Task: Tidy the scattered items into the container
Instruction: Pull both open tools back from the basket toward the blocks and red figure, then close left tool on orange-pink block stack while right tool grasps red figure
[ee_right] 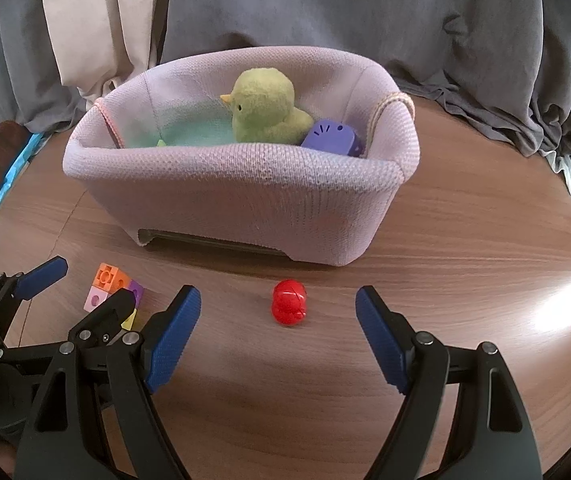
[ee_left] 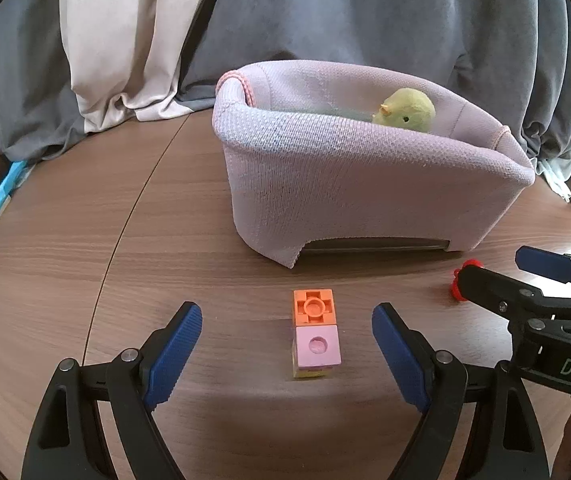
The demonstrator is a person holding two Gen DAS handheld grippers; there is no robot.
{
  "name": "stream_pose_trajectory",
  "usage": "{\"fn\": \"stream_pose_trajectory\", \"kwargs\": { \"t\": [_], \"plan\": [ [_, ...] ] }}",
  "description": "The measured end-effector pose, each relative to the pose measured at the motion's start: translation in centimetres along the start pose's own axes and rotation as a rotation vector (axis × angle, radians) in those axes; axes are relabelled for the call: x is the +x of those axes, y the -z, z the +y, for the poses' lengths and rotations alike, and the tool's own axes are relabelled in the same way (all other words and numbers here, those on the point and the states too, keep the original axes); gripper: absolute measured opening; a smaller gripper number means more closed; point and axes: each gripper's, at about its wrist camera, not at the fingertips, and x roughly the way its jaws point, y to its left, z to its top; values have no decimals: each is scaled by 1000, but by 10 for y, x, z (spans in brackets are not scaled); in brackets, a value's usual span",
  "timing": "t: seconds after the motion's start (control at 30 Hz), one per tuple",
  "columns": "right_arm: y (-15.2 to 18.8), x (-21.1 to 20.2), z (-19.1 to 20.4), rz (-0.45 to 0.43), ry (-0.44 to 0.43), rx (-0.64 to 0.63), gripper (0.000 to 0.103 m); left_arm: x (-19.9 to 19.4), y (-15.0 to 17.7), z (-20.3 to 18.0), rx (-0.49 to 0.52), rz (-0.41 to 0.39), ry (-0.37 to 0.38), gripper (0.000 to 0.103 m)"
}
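The left hand-held gripper (ee_left: 287,344) is wide open and holds nothing. Its two blue pads (ee_left: 177,354) stand apart on either side of a small stack of blocks (ee_left: 315,334), and they do not touch it. The blocks sit on the desk (ee_left: 85,240) right in front of this gripper, in the middle of the gap. The orange block is the far one and the pink block is the near one, so the long way of the stack points straight away from the gripper, toward the basket (ee_left: 345,184). The pads would close on the two long sides, which looks like a good fit. The right hand-held gripper (ee_right: 277,334) is wide open too, and it is empty. A small red toy (ee_right: 289,302) lies on the desk just ahead of it, between its pads but a bit farther out, so I think this gripper has to reach forward a little more before it can pinch. The red toy looks round and smooth, so it may roll or slip. Each gripper is nearest to its own thing: the left one to the blocks, the right one to the red toy. The soft pink basket stands behind both things, a short way back on the desk. A green plush bird (ee_right: 265,108) and a purple toy (ee_right: 331,138) are in it already.
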Motion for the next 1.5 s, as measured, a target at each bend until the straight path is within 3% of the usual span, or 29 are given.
{"fn": "stream_pose_trajectory", "kwargs": {
  "t": [0.73,1.1,1.27,1.33,1.5],
  "plan": [
    [0,23,4,20,8,0,77,18,2,2,-16,22,9,84],
    [1,30,7,36,4,-1,66,26,1,5,-14,22,10,84],
    [1,34,8,49,-5,2,53,26,4,2,-11,27,7,64],
    [1,35,8,55,-8,3,50,28,4,2,-8,37,13,50],
    [2,37,9,60,-9,4,42,28,4,0,6,34,7,43]
  ]
}}
